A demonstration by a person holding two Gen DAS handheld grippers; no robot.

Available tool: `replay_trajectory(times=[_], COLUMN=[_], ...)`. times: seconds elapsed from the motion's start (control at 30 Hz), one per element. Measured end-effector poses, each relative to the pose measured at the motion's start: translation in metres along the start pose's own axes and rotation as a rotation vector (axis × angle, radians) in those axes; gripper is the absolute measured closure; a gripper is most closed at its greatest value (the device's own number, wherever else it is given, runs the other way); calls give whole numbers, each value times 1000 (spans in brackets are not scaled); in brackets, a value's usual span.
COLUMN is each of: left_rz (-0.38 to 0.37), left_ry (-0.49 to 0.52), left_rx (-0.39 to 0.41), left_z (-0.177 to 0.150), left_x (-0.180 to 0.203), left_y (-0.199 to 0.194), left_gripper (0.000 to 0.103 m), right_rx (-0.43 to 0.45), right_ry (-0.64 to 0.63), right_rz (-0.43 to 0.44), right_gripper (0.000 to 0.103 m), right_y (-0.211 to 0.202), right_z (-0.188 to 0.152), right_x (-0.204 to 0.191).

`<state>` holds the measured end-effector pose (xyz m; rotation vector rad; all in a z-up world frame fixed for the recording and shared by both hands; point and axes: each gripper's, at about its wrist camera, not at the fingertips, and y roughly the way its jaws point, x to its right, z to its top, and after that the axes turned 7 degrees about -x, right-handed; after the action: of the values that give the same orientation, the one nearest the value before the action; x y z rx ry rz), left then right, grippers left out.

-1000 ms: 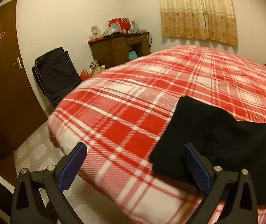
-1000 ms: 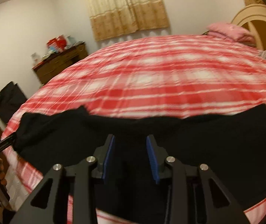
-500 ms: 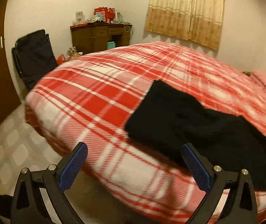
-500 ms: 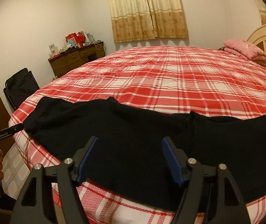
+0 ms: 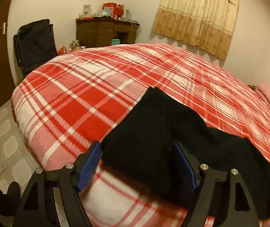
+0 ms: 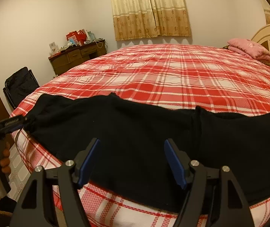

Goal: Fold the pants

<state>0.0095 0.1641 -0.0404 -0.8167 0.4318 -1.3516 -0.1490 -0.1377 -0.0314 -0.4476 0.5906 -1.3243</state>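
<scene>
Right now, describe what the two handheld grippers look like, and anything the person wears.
Both the left gripper and the right gripper are matte black, with angular two-piece fingers, blue ribbed pads on the inner faces, and silver screw heads at the joints. In the right wrist view, the left gripper's finger carries small white lettering. No cables can be made out. No sleeve is visible.

A red plaid blanket (image 6: 172,79) covers the bed ahead of the hand-held gripper. Beyond it hang beige curtains (image 6: 150,9), with a cluttered wooden desk (image 6: 78,56) and a black folding chair (image 5: 35,43) off to its left. A pink pillow (image 6: 248,48) lies far to its right.
</scene>
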Motion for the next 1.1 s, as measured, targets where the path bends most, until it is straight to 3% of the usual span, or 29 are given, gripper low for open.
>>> replay_trajectory(times=[0.1, 0.13, 0.17, 0.23, 0.53, 0.8, 0.87, 0.97, 1.1], left_rz=[48, 46, 34, -50, -95, -93, -71, -54, -63], left_ry=[22, 15, 9, -4, 69, 95, 81, 51, 50], left_rx=[11, 13, 14, -16, 101, 143, 116, 91, 112], left_z=[1, 1, 2, 6, 14, 12, 10, 6, 5], left_x=[8, 8, 7, 3, 12, 16, 14, 5, -2], left_y=[3, 1, 0, 0, -31, -37, -26, -14, -19], left_gripper=[25, 36, 61, 67, 73, 74, 74, 74, 74], right_rx=[3, 5, 7, 10, 13, 5, 5, -11, -25], right_ry=[2, 3, 7, 11, 15, 22, 28, 14, -8], right_rz=[-2, -2, -3, -4, -7, -8, -4, 22, 76], right_gripper=[30, 30, 30, 30, 30, 31, 34, 57, 57], right_y=[0, 0, -1, -2, -5, -5, -5, 0, 15], right_z=[0, 1, 1, 1, 1, 1, 2, 18, 53], right_x=[0, 1, 2, 2, 3, 7, 6, 8, 8])
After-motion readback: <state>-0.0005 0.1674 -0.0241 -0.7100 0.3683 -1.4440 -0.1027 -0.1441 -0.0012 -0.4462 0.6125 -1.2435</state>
